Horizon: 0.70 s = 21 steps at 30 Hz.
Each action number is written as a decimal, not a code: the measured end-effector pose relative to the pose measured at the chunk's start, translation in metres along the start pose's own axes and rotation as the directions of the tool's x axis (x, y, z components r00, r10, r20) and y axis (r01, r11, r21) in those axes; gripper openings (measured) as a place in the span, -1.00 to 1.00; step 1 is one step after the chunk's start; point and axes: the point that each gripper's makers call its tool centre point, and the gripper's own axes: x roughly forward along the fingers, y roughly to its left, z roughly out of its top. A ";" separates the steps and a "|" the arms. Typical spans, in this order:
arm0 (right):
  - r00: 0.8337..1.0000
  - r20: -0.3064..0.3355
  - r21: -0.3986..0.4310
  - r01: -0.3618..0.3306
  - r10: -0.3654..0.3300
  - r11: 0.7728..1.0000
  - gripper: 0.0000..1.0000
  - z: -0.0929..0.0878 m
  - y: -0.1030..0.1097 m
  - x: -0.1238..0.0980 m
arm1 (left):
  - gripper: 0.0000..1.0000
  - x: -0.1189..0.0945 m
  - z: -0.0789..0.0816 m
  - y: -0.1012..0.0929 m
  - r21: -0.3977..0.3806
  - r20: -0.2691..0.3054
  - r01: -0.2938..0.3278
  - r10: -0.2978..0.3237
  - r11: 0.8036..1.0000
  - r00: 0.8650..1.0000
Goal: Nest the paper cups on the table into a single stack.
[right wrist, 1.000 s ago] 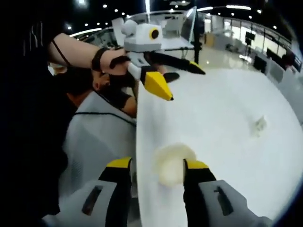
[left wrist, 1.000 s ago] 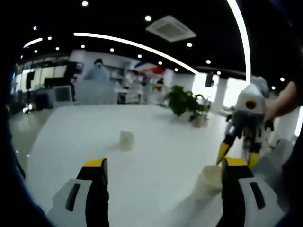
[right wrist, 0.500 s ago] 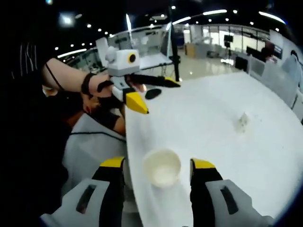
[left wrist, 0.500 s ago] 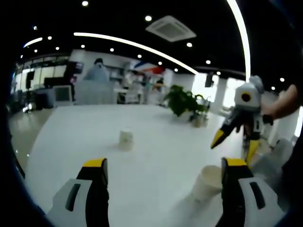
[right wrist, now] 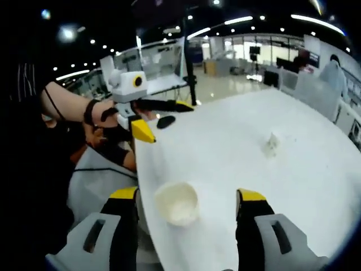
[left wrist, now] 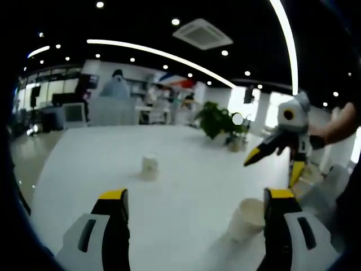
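The near paper cup point(right wrist: 177, 202) stood upright on the white table point(right wrist: 237, 152), close to the table's near edge, with its open mouth facing up so its long axis was vertical. In the right gripper view it lay at about 11 o'clock from the right hand-held gripper point(right wrist: 186, 206), just in front of the jaws and nearer the left one, not touching either. Those jaws were spread wide and held nothing.

The far paper cup point(left wrist: 149, 166) stood well apart from it, further out on the table. In the left gripper view it sat at about 12 o'clock from the left hand-held gripper point(left wrist: 194, 203), a good way ahead. In this view the near cup point(left wrist: 246, 217) was at about 3 o'clock, just beside the right jaw. The left jaws were also spread and empty.

The right hand-held gripper seemed the nearer one to the near cup, so I judge it suited to take that cup. It hovered above the table, tilted down and forward. The left one was held low and about level, pointing across the table toward the far cup.
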 end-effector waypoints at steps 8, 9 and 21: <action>0.996 0.059 0.084 0.061 -0.066 0.995 0.49 0.000 -0.019 -0.011 | 0.96 -0.004 0.001 0.003 -0.011 0.010 -0.013 0.013 1.000 1.000; 0.995 0.064 0.086 0.067 -0.073 0.994 0.50 0.000 -0.021 -0.012 | 0.96 -0.004 0.001 0.003 -0.012 0.009 -0.014 0.014 1.000 1.000; 0.983 0.116 0.142 0.125 -0.142 0.982 0.60 0.002 -0.035 -0.023 | 0.96 -0.005 -0.001 0.002 -0.011 0.005 -0.012 0.012 1.000 1.000</action>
